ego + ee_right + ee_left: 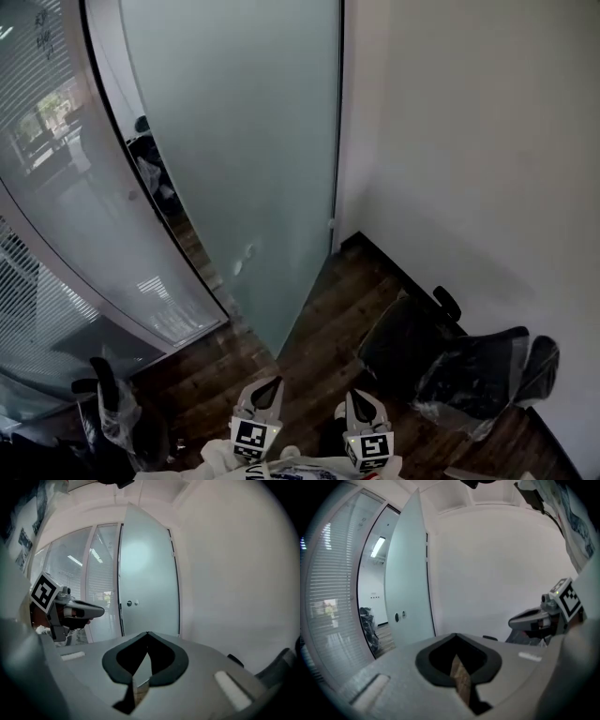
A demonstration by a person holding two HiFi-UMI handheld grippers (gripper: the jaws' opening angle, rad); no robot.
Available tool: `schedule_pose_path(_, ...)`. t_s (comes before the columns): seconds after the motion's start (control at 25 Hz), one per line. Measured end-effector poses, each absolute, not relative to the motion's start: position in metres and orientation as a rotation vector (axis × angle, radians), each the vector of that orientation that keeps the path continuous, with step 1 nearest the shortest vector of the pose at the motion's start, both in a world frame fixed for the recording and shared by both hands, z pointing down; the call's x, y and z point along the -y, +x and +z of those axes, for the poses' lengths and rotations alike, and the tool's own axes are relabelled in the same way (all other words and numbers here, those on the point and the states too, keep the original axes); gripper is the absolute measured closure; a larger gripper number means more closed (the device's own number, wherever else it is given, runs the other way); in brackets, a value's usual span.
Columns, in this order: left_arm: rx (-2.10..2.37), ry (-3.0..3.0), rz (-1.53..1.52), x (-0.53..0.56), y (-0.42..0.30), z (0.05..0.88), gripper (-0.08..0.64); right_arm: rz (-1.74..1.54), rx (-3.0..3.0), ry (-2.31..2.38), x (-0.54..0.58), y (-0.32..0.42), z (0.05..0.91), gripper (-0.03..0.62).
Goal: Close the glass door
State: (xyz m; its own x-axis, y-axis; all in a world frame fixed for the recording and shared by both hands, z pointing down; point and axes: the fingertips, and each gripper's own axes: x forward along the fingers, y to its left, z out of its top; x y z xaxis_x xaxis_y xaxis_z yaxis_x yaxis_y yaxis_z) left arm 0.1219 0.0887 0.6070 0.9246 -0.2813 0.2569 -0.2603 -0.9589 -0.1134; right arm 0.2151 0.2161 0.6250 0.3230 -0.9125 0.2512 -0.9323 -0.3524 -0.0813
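The frosted glass door stands swung open, its hinged edge by the white wall's corner. It shows upright in the left gripper view and the right gripper view, with a small round handle fitting near its free edge. My left gripper and right gripper are side by side at the bottom of the head view, pointing toward the door and well short of it. The left gripper's jaws meet at the tip with nothing between them, as do the right gripper's.
A black chair wrapped in plastic stands on the dark wood floor to the right. Another wrapped chair is at the lower left. A curved glass wall with blinds runs along the left, a white wall on the right.
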Motion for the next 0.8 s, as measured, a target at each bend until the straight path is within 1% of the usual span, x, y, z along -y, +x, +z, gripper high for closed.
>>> schedule_pose_path(0.28,-0.559,-2.993,-0.417,-0.057,0.181,0.591,0.557,0.391,1.844,2.393,-0.174,0.287,0.625,0.586)
schedule_pose_path(0.52,-0.712,-2.968,-0.48,-0.038,0.201,0.594,0.557,0.416,1.95,2.304,-0.144,0.324,0.629,0.586)
schedule_pose_path(0.8,-0.893,-2.93,-0.528,-0.028,0.215,0.596,0.558,0.413,2.086,2.185,-0.121,0.346,0.632,0.586)
